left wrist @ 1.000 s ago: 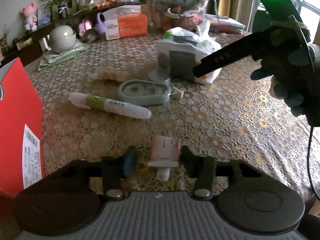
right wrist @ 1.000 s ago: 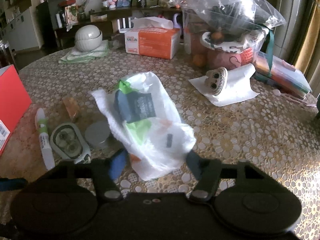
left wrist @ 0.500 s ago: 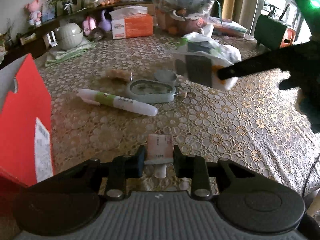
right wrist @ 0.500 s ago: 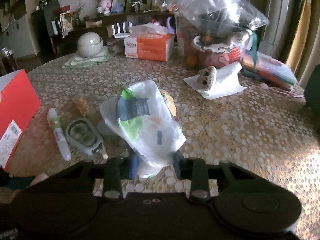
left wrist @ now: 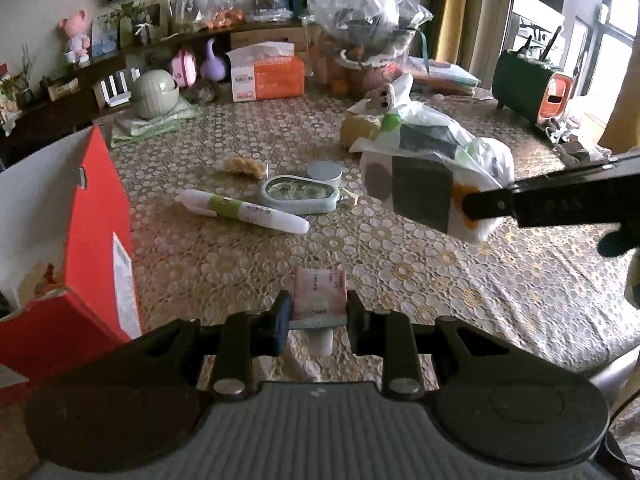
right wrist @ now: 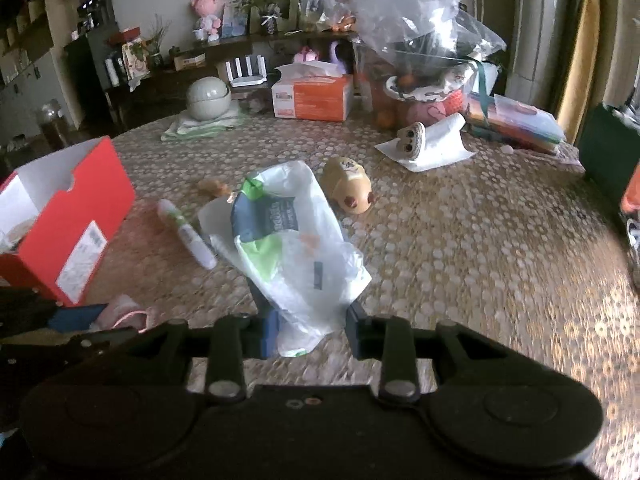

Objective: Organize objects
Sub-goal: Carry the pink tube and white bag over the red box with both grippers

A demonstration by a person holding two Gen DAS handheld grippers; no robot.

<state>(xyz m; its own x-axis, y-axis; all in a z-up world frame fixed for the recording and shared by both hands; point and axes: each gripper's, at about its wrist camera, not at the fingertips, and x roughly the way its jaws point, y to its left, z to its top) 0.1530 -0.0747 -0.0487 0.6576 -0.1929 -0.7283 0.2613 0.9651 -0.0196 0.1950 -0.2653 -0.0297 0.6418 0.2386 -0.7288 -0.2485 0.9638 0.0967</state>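
The left claw (left wrist: pixel 319 312) pinches a small pink tube (left wrist: pixel 320 294) (cap toward the camera) above the near part of the surface (left wrist: pixel 440 280). The right claw (right wrist: pixel 308 326) grips the near end of a white plastic bag (right wrist: pixel 296 248), raised off the lace cloth. A white pen (left wrist: pixel 244 212) and a grey-green oval case (left wrist: pixel 300 194) lie farther off, with an open red box (left wrist: pixel 92 240) at the left.

Black hand-held gripper (left wrist: pixel 319 312): ribbed grey body, silver screws, blue-padded finger (left wrist: pixel 282 318).
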